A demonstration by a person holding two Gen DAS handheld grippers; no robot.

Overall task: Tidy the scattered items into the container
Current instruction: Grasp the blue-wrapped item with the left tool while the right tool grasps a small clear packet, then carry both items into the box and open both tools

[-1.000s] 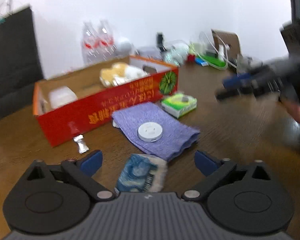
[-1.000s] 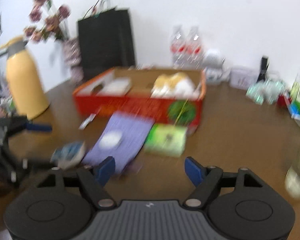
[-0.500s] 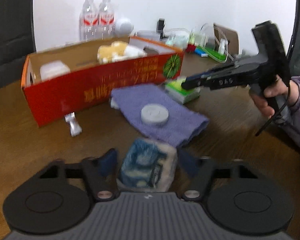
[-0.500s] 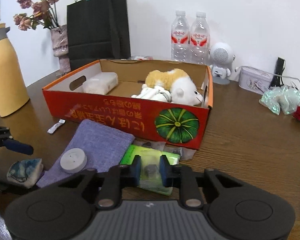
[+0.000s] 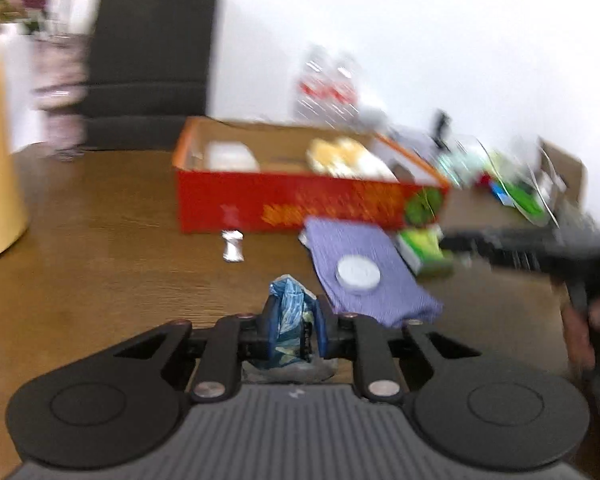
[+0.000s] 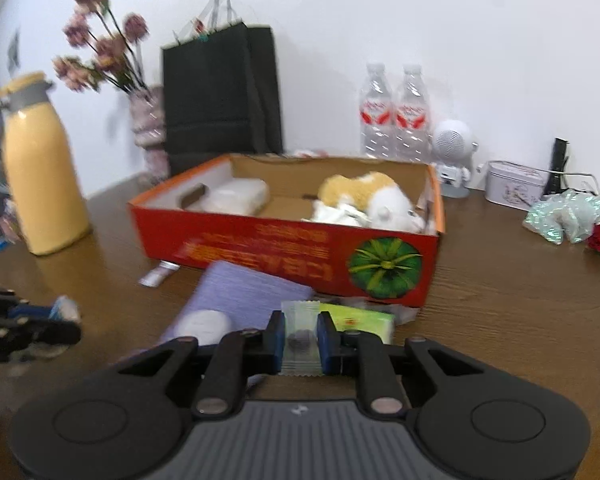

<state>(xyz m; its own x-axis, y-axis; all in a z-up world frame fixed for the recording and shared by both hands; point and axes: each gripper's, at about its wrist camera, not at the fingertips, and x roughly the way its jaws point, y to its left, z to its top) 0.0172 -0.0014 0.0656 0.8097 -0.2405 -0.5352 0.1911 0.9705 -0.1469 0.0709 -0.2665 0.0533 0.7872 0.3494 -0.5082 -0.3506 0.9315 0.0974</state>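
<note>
Both claws are closing: left gripper (image 5: 292, 330) clamps my crumpled blue-white packet (image 5: 290, 316), right gripper (image 6: 299, 340) my clear sachet (image 6: 300, 334), near the red cardboard box (image 6: 260, 246)

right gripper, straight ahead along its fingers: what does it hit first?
Probably the red box, at its near front wall. The right gripper, closing on a clear sachet, points over the green packet toward that wall. Depth is unclear; pointing slightly lower, it could meet the packet first.

Left tool (image 5: 292, 326) jaws closing, right tool (image 6: 299, 338) closing
</note>
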